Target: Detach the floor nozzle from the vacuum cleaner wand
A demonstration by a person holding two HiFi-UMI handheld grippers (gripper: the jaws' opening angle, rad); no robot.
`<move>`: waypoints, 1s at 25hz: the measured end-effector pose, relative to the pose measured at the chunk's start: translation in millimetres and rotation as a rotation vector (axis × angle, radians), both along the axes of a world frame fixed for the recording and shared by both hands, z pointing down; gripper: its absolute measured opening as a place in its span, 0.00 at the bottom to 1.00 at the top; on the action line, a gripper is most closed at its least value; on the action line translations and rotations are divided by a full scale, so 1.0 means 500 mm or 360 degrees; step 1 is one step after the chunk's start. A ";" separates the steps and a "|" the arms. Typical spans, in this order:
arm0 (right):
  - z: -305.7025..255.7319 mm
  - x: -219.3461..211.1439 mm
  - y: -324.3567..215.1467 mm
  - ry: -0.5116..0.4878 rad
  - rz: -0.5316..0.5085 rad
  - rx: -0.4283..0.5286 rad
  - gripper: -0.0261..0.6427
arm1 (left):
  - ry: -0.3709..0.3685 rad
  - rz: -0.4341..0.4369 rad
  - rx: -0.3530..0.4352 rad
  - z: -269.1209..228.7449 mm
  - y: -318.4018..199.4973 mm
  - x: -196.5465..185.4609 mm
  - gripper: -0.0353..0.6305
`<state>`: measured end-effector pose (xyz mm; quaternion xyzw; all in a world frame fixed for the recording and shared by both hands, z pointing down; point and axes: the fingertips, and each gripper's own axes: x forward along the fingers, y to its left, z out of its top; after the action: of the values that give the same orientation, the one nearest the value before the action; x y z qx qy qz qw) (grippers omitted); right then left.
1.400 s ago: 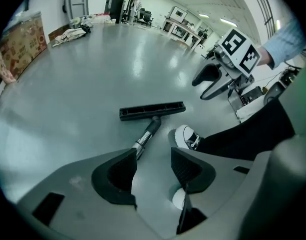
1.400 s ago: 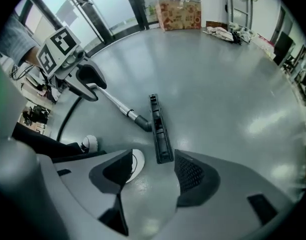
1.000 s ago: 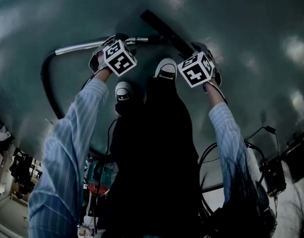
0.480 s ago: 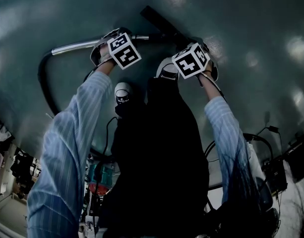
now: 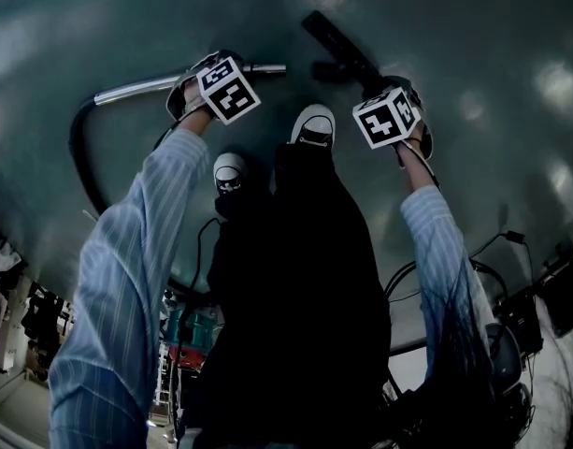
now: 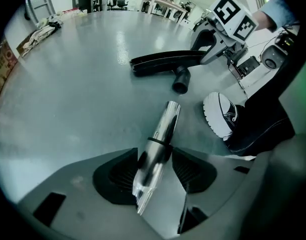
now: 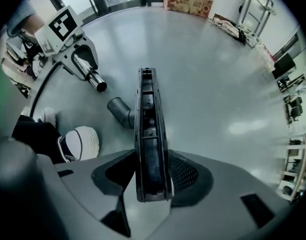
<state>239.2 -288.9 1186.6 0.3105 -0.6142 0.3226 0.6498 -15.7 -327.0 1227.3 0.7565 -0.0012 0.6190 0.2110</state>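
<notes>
Already the floor nozzle [image 7: 149, 129] is off the wand [image 6: 165, 126] and sits between the right tongs [image 7: 153, 176], whose jaws have just been closing onto it. Well apart, the left tongs [image 6: 153, 159] clamp the wand. Only setting both parts down seems left.

The shiny metal wand tube [image 6: 162, 131] sits between the jaws of the left gripper [image 7: 82, 63]. The flat black plastic floor nozzle [image 7: 149, 129], apart from it, is between the just-closing jaws of the right gripper [image 6: 208, 54].
</notes>
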 end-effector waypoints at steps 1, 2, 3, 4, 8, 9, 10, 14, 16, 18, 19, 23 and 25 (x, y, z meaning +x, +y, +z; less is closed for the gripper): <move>-0.001 0.016 0.008 0.0020 0.0014 -0.0014 0.35 | 0.0005 -0.0018 -0.0001 -0.001 0.000 0.001 0.37; -0.002 0.026 0.015 0.0041 0.0027 -0.0029 0.35 | 0.0008 -0.0030 0.0002 -0.001 -0.001 -0.001 0.37; -0.001 0.033 0.021 0.0061 0.0043 -0.0044 0.35 | 0.0006 -0.0030 0.0007 -0.001 -0.002 -0.005 0.37; 0.001 0.039 0.026 0.0082 0.0061 -0.0055 0.35 | -0.0001 -0.0018 0.0011 0.000 -0.003 -0.009 0.37; 0.010 0.049 0.037 0.0122 0.0145 -0.0101 0.35 | 0.0007 -0.0036 -0.0008 -0.014 -0.009 -0.019 0.37; 0.012 0.047 0.041 0.0109 0.0164 -0.0129 0.35 | 0.0025 -0.0088 -0.0026 -0.021 -0.011 -0.023 0.37; 0.012 0.043 0.046 0.0090 0.0187 -0.0158 0.36 | 0.0036 -0.0147 -0.0040 -0.030 -0.013 -0.029 0.37; -0.035 0.040 0.051 0.0064 0.0305 -0.0176 0.36 | 0.0001 -0.0333 -0.0025 -0.091 -0.026 -0.069 0.37; -0.074 0.034 0.046 0.0039 0.0341 -0.0128 0.36 | 0.0086 -0.0456 -0.0053 -0.139 -0.024 -0.059 0.37; -0.123 0.024 0.049 0.0008 0.0404 -0.0128 0.36 | 0.0168 -0.0586 -0.0092 -0.193 -0.022 -0.046 0.37; -0.150 0.019 0.050 -0.0008 0.0446 -0.0121 0.36 | 0.0188 -0.0638 -0.0105 -0.222 -0.021 -0.041 0.37; -0.248 -0.002 0.042 -0.0034 0.0561 -0.0038 0.36 | 0.0265 -0.0782 -0.0136 -0.340 -0.023 -0.006 0.36; -0.290 -0.030 0.043 -0.0107 0.0584 -0.0037 0.36 | 0.0295 -0.0840 -0.0134 -0.399 -0.021 0.017 0.36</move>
<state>224.2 -267.2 1041.8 0.3990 -0.5648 0.4529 0.5628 -7.4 -337.4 1027.7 0.7740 -0.1530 0.4703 0.3954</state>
